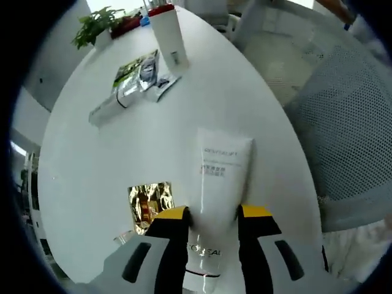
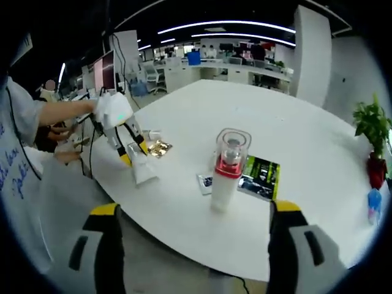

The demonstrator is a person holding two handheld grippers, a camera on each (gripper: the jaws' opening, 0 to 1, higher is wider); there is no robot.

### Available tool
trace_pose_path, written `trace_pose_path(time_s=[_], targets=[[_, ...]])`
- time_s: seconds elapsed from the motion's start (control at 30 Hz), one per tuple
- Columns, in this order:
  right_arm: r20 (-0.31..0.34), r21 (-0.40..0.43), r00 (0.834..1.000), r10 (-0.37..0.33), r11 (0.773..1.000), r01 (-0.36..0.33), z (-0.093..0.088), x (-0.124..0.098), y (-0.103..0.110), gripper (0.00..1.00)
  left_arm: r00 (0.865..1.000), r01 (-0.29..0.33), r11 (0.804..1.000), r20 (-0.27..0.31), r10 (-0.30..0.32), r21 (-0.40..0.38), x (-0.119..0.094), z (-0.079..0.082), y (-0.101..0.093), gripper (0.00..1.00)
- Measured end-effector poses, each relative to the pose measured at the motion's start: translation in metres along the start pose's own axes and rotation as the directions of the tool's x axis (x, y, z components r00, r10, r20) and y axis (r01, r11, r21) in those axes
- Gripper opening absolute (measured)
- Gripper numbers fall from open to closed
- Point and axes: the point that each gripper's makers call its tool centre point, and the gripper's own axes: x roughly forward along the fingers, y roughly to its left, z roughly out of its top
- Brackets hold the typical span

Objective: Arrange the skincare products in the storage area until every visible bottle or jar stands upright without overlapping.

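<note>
The round white table point(image 1: 184, 147) lies beneath both grippers. The left gripper point(image 1: 212, 215) has its jaws closed around a white L'Oréal tube point(image 1: 217, 184) lying flat, pointing ahead. The right gripper point(image 2: 195, 214) hangs wide open, the upright red-collared bottle point(image 2: 228, 171) ahead between its jaws, untouched.

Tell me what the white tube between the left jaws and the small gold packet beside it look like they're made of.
White tube: looks like soft matte plastic; it lies flat with a smooth, even surface, printed lettering and a flat crimped end.
Gold packet: likely metallic foil or foil-laminated film; it shines and throws crinkled reflections. Neither material can be confirmed from the look alone.
</note>
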Motion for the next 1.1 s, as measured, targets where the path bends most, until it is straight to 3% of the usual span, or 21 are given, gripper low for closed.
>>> trace_pose_path(time_s=[0.27, 0.37, 0.57, 0.67, 0.77, 0.97, 1.07, 1.1], targets=[[0.036, -0.01, 0.997, 0.062, 0.998, -0.062, 0.002, 0.0, -0.007, 1.0, 0.99, -0.097, 0.99, 0.092, 0.106, -0.104, -0.015, 0.027, 0.007, 0.25], [0.034, -0.021, 0.996, 0.084, 0.996, -0.084, 0.001, 0.002, -0.006, 1.0, 0.989, -0.106, 0.988, 0.094, 0.117, -0.112, -0.018, 0.034, 0.005, 0.25], [0.057, -0.034, 0.991, 0.121, 0.992, -0.119, 0.004, 0.0, -0.003, 1.0, 0.972, -0.155, 0.975, 0.15, 0.179, -0.16, -0.027, 0.057, 0.004, 0.25], [0.082, -0.024, 0.987, 0.135, 0.991, -0.134, 0.008, -0.002, -0.002, 0.99, 0.962, -0.166, 0.966, 0.183, 0.203, -0.198, -0.03, 0.067, 0.004, 0.25], [0.112, -0.016, 0.983, 0.143, 0.99, -0.142, 0.012, -0.003, -0.002, 0.95, 0.939, -0.174, 0.947, 0.244, 0.242, -0.27, -0.034, 0.08, 0.008, 0.25], [0.12, -0.016, 0.981, 0.153, 0.988, -0.152, 0.013, -0.005, -0.003, 0.88, 0.919, -0.182, 0.93, 0.281, 0.276, -0.32, -0.04, 0.094, 0.007, 0.25], [0.14, -0.003, 0.975, 0.175, 0.984, -0.176, 0.015, -0.008, -0.002, 0.82, 0.898, -0.199, 0.915, 0.309, 0.314, -0.352, -0.044, 0.106, 0.01, 0.25], [0.139, -0.001, 0.973, 0.183, 0.983, -0.184, 0.015, -0.008, -0.001, 0.81, 0.896, -0.198, 0.913, 0.312, 0.316, -0.357, -0.045, 0.108, 0.009, 0.25]])
